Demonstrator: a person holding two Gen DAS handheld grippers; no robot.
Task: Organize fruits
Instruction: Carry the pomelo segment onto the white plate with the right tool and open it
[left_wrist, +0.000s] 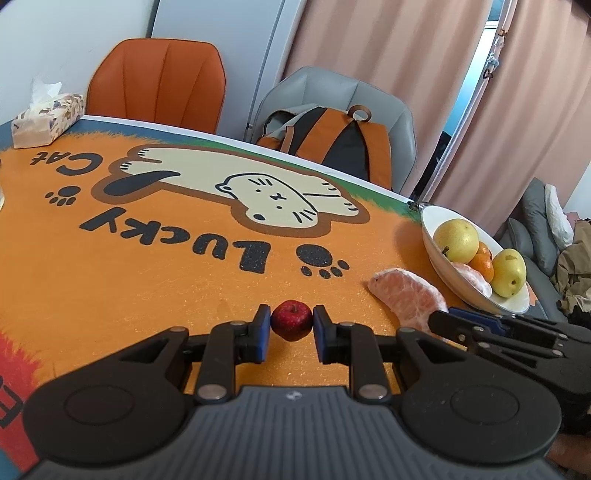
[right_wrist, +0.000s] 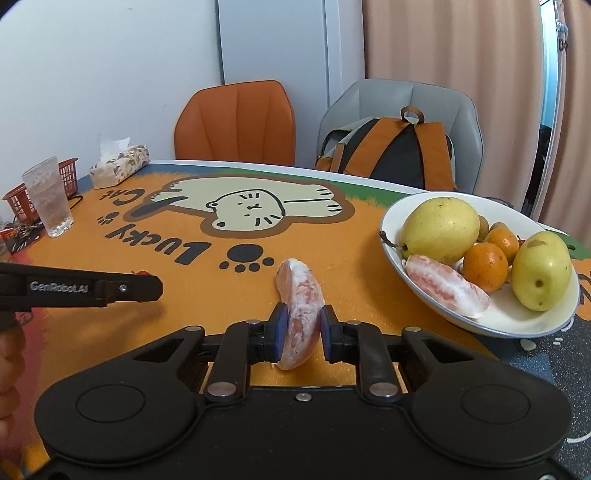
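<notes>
Two pears (right_wrist: 439, 229), two oranges (right_wrist: 485, 266), two pomelo segments (right_wrist: 301, 295), one small apple (left_wrist: 291, 319)

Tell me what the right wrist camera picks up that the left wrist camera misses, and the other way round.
Only the right wrist view shows the drinking glass, the red basket behind it, and the right gripper shut on the peeled pomelo segment.

Only the left wrist view shows the left gripper shut on the small red apple, plus the sofa past the table's edge.

Both show the white bowl of pears and oranges, the tissue box, the two chairs, the backpack and the cat mat.
</notes>
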